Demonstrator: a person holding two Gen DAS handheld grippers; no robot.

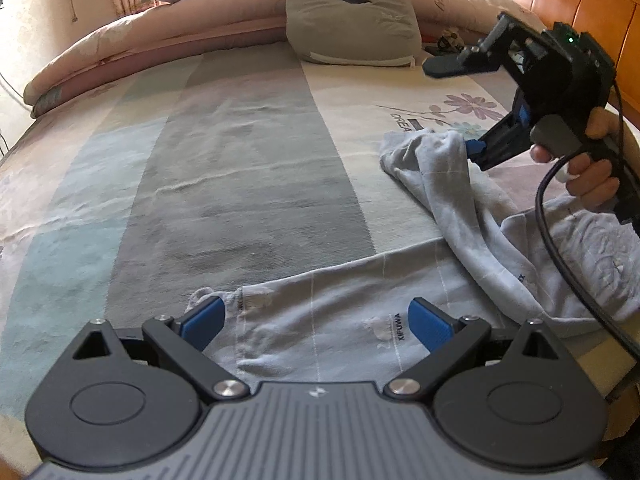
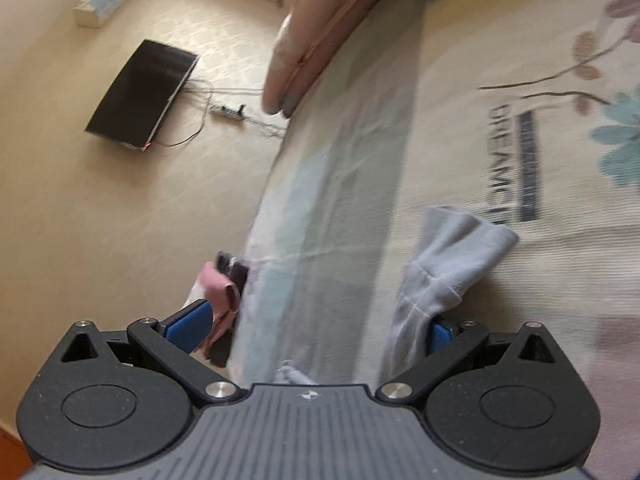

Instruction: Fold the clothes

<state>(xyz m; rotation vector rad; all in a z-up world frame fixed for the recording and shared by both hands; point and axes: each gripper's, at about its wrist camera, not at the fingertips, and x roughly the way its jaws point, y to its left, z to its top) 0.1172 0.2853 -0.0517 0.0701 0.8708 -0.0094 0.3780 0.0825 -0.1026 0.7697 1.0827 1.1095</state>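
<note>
A pale blue-grey garment [image 1: 344, 320] lies crumpled on the bed at the near right, with small dark print on it. My left gripper [image 1: 316, 320] hovers open just over its flat near part, blue pads [image 1: 204, 320] spread wide with cloth between them. A hand holds my right gripper [image 1: 448, 108] further right. It is open, and its lower blue-padded finger touches a raised sleeve [image 1: 424, 156]. In the right wrist view that sleeve [image 2: 448, 264] drapes against the right finger of the open right gripper [image 2: 314, 332]; nothing is clamped.
The striped, flower-printed bedsheet [image 1: 248, 160] stretches ahead. A grey cushion [image 1: 352, 20] and a rolled pink quilt [image 1: 140, 44] lie at the far end, with a wooden headboard [image 1: 580, 4] to the right. Beyond the bed's edge, the floor holds a black panel [image 2: 140, 92], a power strip [image 2: 228, 110] and a pink cloth [image 2: 216, 284].
</note>
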